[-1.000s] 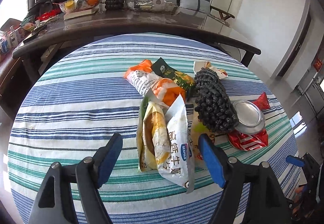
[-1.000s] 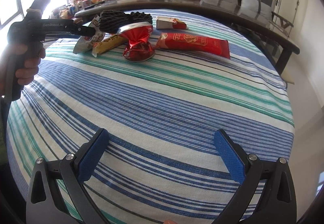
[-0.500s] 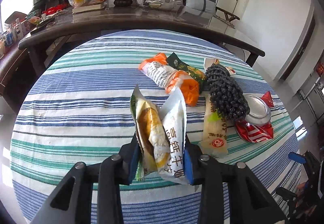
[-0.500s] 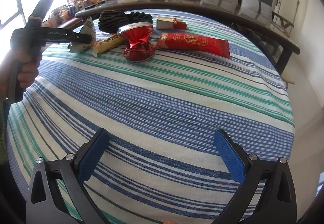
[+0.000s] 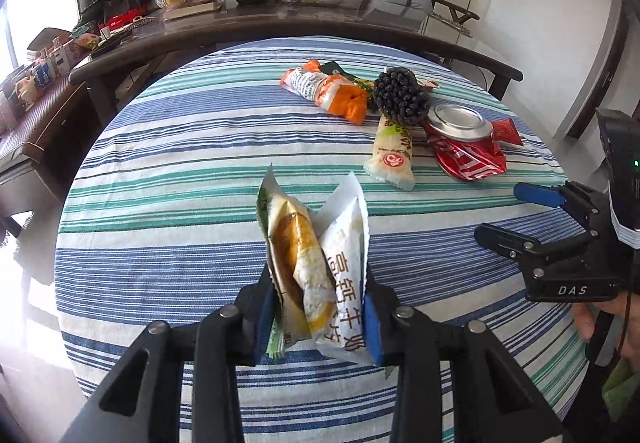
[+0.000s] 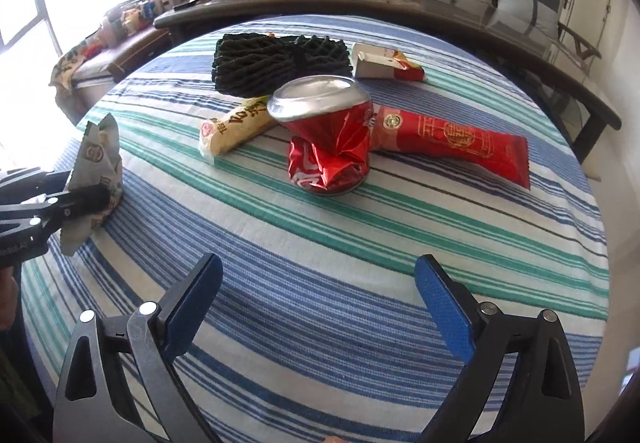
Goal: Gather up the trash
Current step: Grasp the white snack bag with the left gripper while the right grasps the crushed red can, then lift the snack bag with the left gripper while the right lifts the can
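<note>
Left hand-held gripper (image 5: 318, 317) low centre of left wrist view, clamped on snack wrappers (image 5: 316, 267), long axis running up-frame, torn tops pointing toward far side of counter (image 5: 180, 171). Right hand-held gripper (image 6: 318, 307) at bottom of its view, fingers spread wide, nothing between, hovering over striped cloth. Rest of trash upper centre: crushed red can (image 6: 328, 139) upright-ish, silver top tilted; long red packet (image 6: 452, 143) just right, touching it; black mesh bundle (image 6: 276, 59) behind.

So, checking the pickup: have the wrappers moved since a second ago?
Yes. The wrappers, clamped in the left gripper, are now away from the can.
</note>
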